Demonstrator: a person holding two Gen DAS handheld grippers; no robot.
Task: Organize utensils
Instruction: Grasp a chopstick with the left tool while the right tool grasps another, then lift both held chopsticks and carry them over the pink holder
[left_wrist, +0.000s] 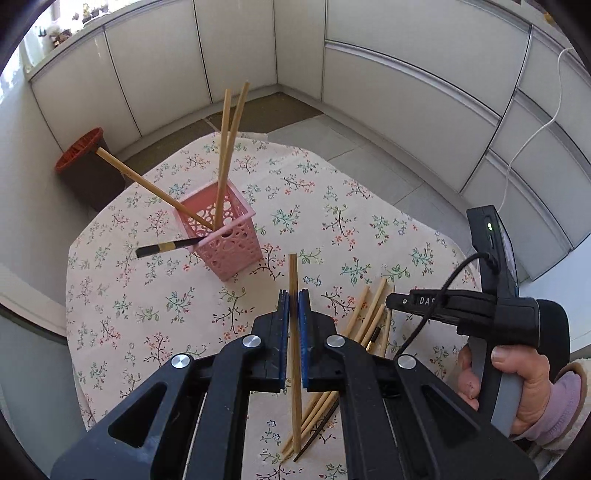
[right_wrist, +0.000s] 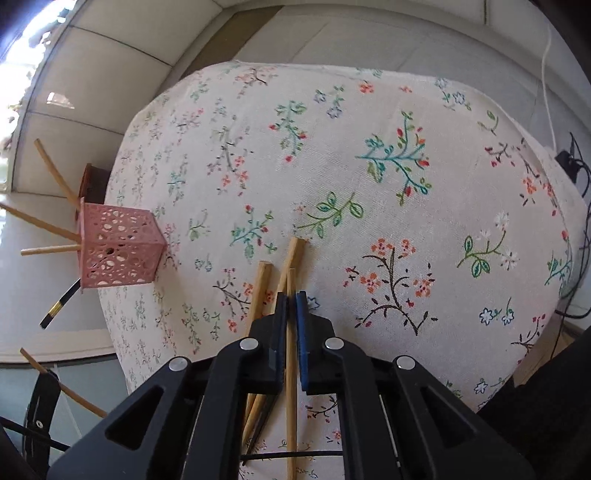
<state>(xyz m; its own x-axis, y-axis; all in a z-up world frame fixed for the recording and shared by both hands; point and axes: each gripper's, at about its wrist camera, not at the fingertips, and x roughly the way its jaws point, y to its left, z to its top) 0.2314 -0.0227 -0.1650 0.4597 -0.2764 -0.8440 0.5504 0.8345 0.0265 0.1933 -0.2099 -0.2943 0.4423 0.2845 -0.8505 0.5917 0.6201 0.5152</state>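
Observation:
A pink perforated holder (left_wrist: 225, 236) stands on the floral tablecloth, with several wooden chopsticks (left_wrist: 229, 147) and a black one (left_wrist: 166, 248) sticking out of it. It also shows in the right wrist view (right_wrist: 118, 247) at the left. My left gripper (left_wrist: 293, 295) is shut on a wooden chopstick (left_wrist: 293, 273), held above the table, short of the holder. My right gripper (right_wrist: 291, 297) is shut on another wooden chopstick (right_wrist: 291, 280), low over a loose pile of chopsticks (right_wrist: 264, 280). The same pile (left_wrist: 369, 314) lies right of my left gripper.
A dark bin with a red rim (left_wrist: 85, 166) stands on the floor beyond the table's left edge. White cabinets (left_wrist: 406, 92) line the walls. The right gripper's body and the hand holding it (left_wrist: 517, 354) are at the lower right. Cables hang off the right table edge (right_wrist: 576, 236).

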